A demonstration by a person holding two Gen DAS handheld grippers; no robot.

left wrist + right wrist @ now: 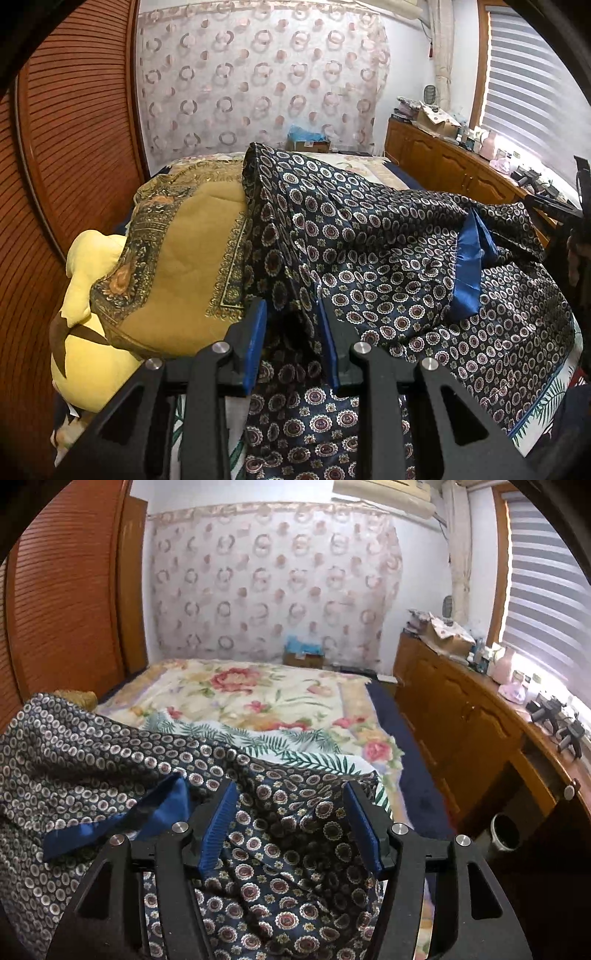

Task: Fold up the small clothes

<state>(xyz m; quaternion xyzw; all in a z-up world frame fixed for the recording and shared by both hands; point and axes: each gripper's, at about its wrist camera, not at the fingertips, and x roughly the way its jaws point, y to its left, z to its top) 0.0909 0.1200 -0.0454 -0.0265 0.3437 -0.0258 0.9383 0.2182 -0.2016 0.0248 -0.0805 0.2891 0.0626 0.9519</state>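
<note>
A dark navy silky garment (pixel 388 258) with ring and medallion print and a plain blue lining (pixel 469 266) lies crumpled on the bed. My left gripper (pixel 291 314) has a fold of this cloth between its blue pads, the jaws partly closed on it. My right gripper (pixel 291 794) is open, its blue pads wide apart over the garment (pixel 110 738) near its right edge, and cloth lies between them. The blue lining flap (pixel 147 812) shows left of the right gripper.
A mustard patterned quilt (pixel 177 258) and a yellow plush toy (pixel 85 295) lie at the left. The bed has a floral blanket (pixel 258 694) and a palm-leaf sheet (pixel 295 749). A wooden cabinet (pixel 461 720) with clutter runs along the right; a wooden wardrobe (pixel 74 129) stands left.
</note>
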